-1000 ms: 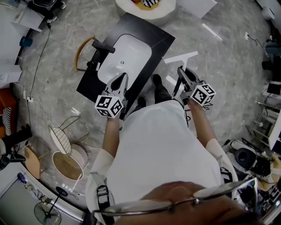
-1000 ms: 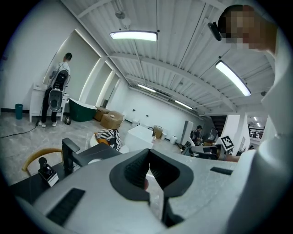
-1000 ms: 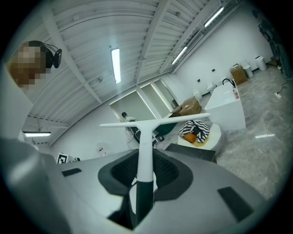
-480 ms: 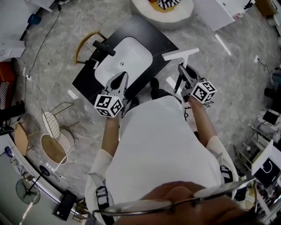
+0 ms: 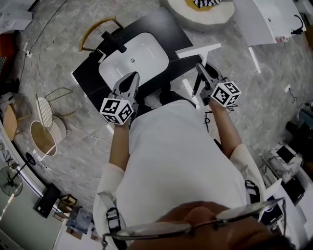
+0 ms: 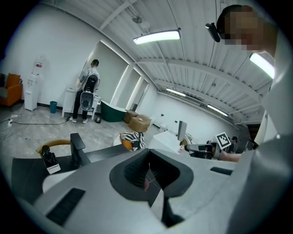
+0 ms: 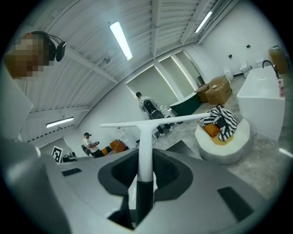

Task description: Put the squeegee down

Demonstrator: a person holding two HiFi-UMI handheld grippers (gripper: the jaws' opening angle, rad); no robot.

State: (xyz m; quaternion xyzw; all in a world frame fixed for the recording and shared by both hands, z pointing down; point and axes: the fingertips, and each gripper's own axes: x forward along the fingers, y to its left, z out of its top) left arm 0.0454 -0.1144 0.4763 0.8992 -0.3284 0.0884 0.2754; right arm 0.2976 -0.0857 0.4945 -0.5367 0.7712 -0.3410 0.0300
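Observation:
The squeegee [image 5: 198, 50] has a white T-shaped blade on a white stem with a black lower handle. My right gripper [image 5: 200, 72] is shut on that handle and holds the blade out ahead, near level, over the right edge of the black counter [image 5: 164, 27]. In the right gripper view the squeegee [image 7: 145, 137] rises straight out of the jaws of my right gripper [image 7: 145, 176]. My left gripper [image 5: 129, 78] hovers at the near rim of the white sink basin [image 5: 134, 56], jaws together with nothing in them. The left gripper [image 6: 149, 153] is seen from its own view facing the black faucet [image 6: 78, 148].
A round white pouf [image 5: 195, 10] with a striped cloth sits beyond the counter. A white cabinet [image 5: 266, 19] stands at the upper right. A wooden chair [image 5: 98, 27] and wire stools [image 5: 44, 110] are at the left. A person [image 6: 89, 89] stands far off.
The person has turned and stepped, so the sink counter now sits higher and further left. Both grippers moved along; the squeegee blade went from over the floor to the counter's right edge.

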